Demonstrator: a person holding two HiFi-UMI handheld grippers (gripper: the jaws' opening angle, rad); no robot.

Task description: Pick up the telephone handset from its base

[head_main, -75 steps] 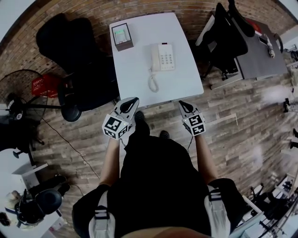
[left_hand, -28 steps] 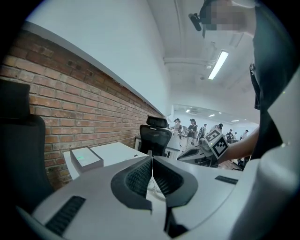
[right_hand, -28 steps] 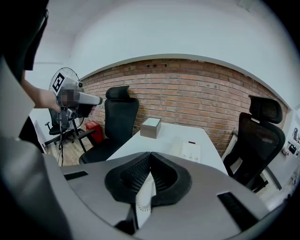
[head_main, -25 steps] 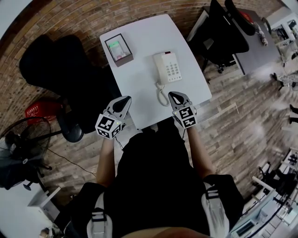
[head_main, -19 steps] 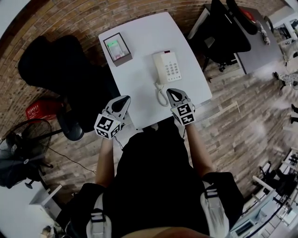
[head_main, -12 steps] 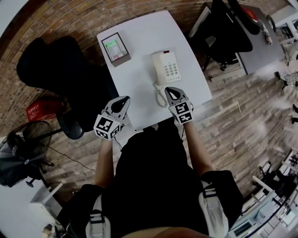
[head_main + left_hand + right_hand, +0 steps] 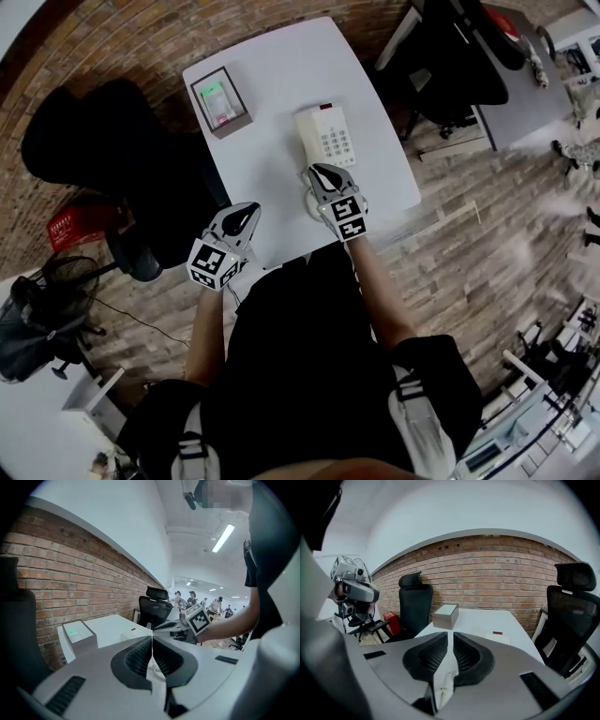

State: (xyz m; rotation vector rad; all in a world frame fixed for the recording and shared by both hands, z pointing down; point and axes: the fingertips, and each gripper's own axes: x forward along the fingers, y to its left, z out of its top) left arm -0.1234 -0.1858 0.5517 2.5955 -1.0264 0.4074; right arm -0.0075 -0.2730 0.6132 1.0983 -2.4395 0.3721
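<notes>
A white telephone [image 7: 325, 135] lies on the white table [image 7: 272, 84], its handset [image 7: 306, 129] resting along the base's left side. The coiled cord [image 7: 308, 195] trails toward the near table edge. My right gripper [image 7: 320, 171] hovers over the cord at the phone's near end; its jaws are opening, a narrow gap shows and nothing is between them. In the right gripper view the phone [image 7: 496, 637] lies just past the right gripper [image 7: 450, 633]. My left gripper [image 7: 246, 213] is shut and empty at the table's near left edge, well left of the phone.
A grey box with a green top [image 7: 219, 101] stands on the table's far left. Black office chairs stand to the left [image 7: 94, 159] and at the upper right [image 7: 459, 66]. A fan [image 7: 37, 319] and a red basket [image 7: 70, 225] are on the wooden floor at left.
My right gripper has moved forward and left over the cord, up to the phone's near end. The left gripper has shifted only slightly.
</notes>
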